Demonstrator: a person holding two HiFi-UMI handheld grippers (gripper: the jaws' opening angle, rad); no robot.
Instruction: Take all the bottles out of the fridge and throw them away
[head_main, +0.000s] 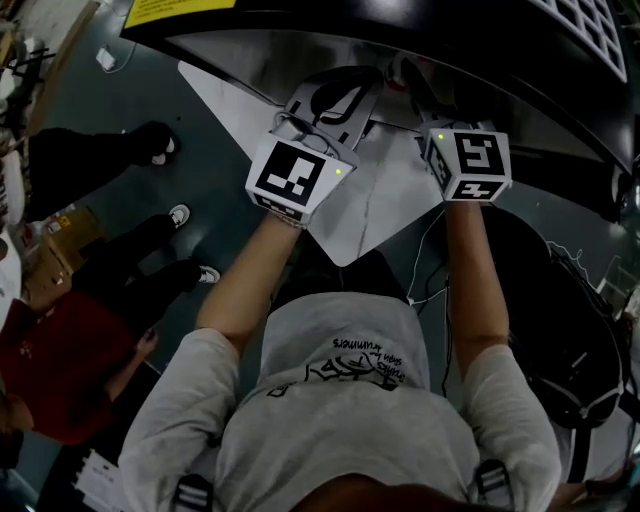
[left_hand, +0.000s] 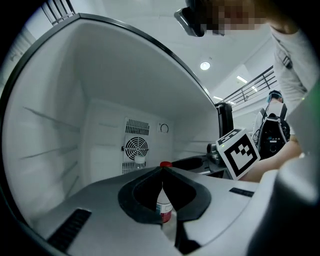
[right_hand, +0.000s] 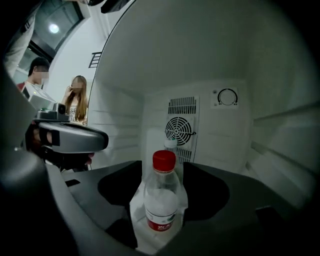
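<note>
Clearly both grippers reach into the open fridge (right_hand: 125, 115), whose white walls curve round them. The right gripper (right_hand: 164, 166) has its jaws spread wide, and a clear bottle (right_hand: 161, 200) with a red cap and a red label stands upright between them on the fridge floor; the pads do not press on it. A second bottle (right_hand: 170, 144) with a pale cap stands far back, just in front of the round fan grille (right_hand: 180, 131), with a dial (right_hand: 227, 97) up to the right of it. The left gripper (left_hand: 162, 169) is to the left of the red-capped bottle and apart from it, its jaw tips drawn together with only a narrow slit behind them, holding nothing. Through that slit the bottle shows farther in. Off to the left, near the fridge, bystanders (head_main: 60, 360) stand on the floor
</note>
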